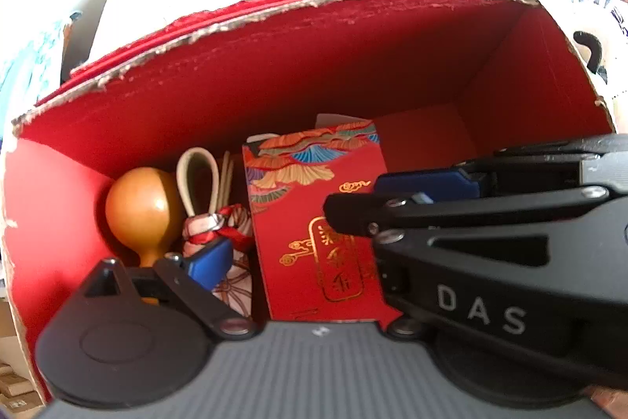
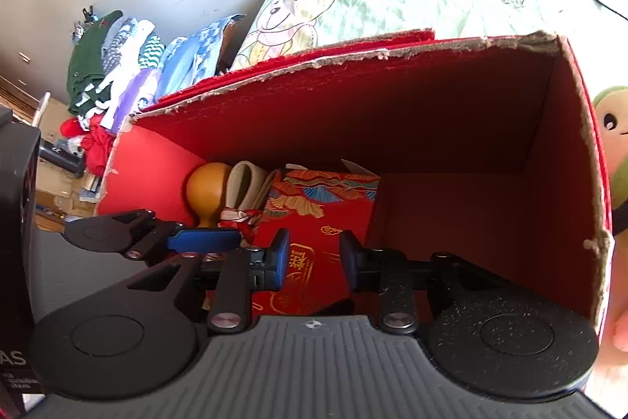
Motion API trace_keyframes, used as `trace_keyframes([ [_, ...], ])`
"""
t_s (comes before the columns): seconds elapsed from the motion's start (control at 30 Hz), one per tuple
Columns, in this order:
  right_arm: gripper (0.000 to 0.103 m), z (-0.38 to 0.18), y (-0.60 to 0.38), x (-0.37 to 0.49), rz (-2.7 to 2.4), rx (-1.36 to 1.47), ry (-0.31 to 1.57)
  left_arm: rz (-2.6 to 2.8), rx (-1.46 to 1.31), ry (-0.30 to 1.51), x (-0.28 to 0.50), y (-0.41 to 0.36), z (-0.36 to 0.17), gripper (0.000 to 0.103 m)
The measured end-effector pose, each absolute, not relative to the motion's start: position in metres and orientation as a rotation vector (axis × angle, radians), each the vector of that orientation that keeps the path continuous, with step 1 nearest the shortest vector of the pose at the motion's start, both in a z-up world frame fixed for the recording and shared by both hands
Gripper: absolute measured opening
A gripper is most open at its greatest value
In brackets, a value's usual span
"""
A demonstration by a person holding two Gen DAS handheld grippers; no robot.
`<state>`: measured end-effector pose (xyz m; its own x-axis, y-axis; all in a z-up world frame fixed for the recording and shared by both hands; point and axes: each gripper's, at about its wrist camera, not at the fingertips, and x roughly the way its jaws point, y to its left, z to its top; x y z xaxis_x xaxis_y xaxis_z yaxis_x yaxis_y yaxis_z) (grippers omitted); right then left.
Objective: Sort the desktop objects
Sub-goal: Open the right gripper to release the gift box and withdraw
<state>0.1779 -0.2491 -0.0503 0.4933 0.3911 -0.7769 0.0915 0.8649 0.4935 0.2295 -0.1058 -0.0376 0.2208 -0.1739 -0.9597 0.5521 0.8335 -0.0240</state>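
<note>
Left wrist view: the left gripper (image 1: 310,242) hangs spread wide and empty over the deep red cardboard box (image 1: 274,73), above a red gift carton with gold lettering (image 1: 314,222); a tan wooden gourd (image 1: 141,211) and a knotted red-and-white cloth bundle (image 1: 219,226) lie beside it.

Right wrist view: the right gripper (image 2: 314,262) is parted, grasping nothing, just over that carton (image 2: 322,222) on the box (image 2: 392,105) floor.

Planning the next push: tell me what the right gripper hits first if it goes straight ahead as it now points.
Most likely the red gift packet: the open right gripper points straight at it inside the red box. Depth between them is unclear.
</note>
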Motion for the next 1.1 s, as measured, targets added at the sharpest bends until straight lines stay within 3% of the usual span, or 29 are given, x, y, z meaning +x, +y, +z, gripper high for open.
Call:
trace_keyframes([
  [0.37, 0.029, -0.048, -0.246, 0.177, 0.210, 0.532, 1.035, -0.556, 0.312, 1.216, 0.234, -0.100, -0.032, 0.090],
  [1.1, 0.029, -0.052, -0.248, 0.177, 0.177, 0.550, 1.034, -0.551, 0.307, 1.229, 0.251, -0.100, -0.032, 0.091],
])
